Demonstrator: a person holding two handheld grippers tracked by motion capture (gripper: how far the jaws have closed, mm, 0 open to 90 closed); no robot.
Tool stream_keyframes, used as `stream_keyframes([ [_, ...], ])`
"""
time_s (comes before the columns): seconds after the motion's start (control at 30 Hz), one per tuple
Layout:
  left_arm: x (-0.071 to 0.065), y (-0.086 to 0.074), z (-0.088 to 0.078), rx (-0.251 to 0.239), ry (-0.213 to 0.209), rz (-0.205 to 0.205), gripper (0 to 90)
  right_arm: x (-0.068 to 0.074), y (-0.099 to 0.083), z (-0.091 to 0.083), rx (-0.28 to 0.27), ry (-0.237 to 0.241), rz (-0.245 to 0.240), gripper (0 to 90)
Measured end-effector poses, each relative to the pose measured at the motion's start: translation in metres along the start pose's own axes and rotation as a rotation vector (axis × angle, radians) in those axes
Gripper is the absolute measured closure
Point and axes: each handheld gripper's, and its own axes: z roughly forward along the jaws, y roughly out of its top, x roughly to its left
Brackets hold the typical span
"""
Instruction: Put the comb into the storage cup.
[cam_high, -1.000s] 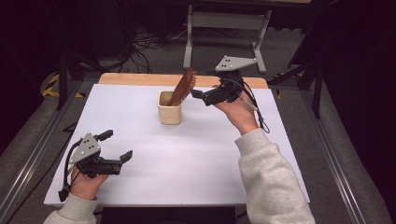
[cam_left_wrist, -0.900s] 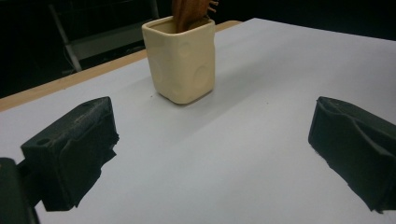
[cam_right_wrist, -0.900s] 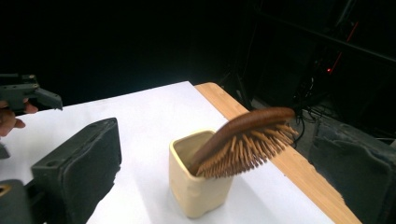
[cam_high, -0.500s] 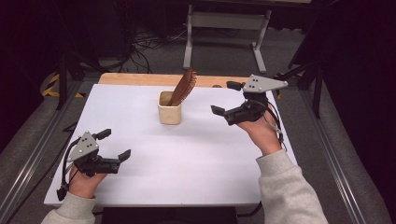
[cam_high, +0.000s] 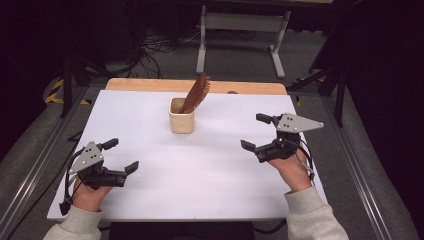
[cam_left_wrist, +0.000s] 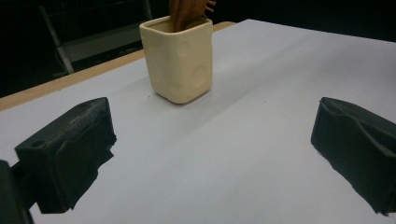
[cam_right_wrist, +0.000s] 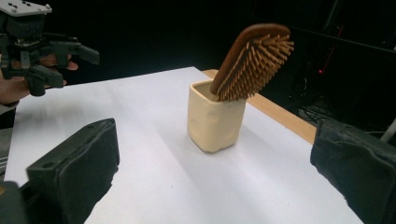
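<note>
Your hairbrush (cam_high: 197, 92) stands handle-down in the cream cup (cam_high: 181, 117), leaning to the right, bristle head above the rim. The cup sits on the white table (cam_high: 200, 170) toward its far edge, near the middle. Your right gripper (cam_high: 256, 132) hovers at the right, well apart from the cup, jaws spread and empty. Your left gripper (cam_high: 121, 155) rests near the left corner, jaws apart too, holding nothing.
</note>
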Motion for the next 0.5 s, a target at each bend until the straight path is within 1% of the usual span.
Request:
stream_keyframes([
  [0.07,0.0,-0.001,0.0,0.001,-0.001,0.004,0.6,0.001,-0.009,-0.004,0.001,-0.005,0.012,1.5],
  [0.17,0.001,-0.003,0.0,0.01,0.009,0.007,0.6,0.003,-0.026,-0.009,-0.005,-0.019,0.016,1.1],
  [0.2,0.001,-0.005,0.001,0.013,0.006,-0.01,0.6,0.004,-0.033,-0.011,-0.007,-0.02,0.021,1.0],
  [0.27,0.003,-0.007,0.002,0.023,0.007,-0.016,0.6,0.004,-0.044,-0.014,0.0,-0.022,0.021,0.9],
  [0.33,0.005,-0.01,0.002,0.022,0.004,-0.017,0.6,0.005,-0.055,-0.016,0.009,-0.025,0.021,0.9],
  [0.43,0.006,-0.014,0.002,0.009,-0.006,-0.018,0.5,0.005,-0.071,-0.021,0.002,-0.036,0.03,0.5],
  [0.5,0.006,-0.017,0.002,-0.001,-0.009,-0.034,0.3,0.005,-0.08,-0.022,0.007,-0.036,0.037,0.4],
])
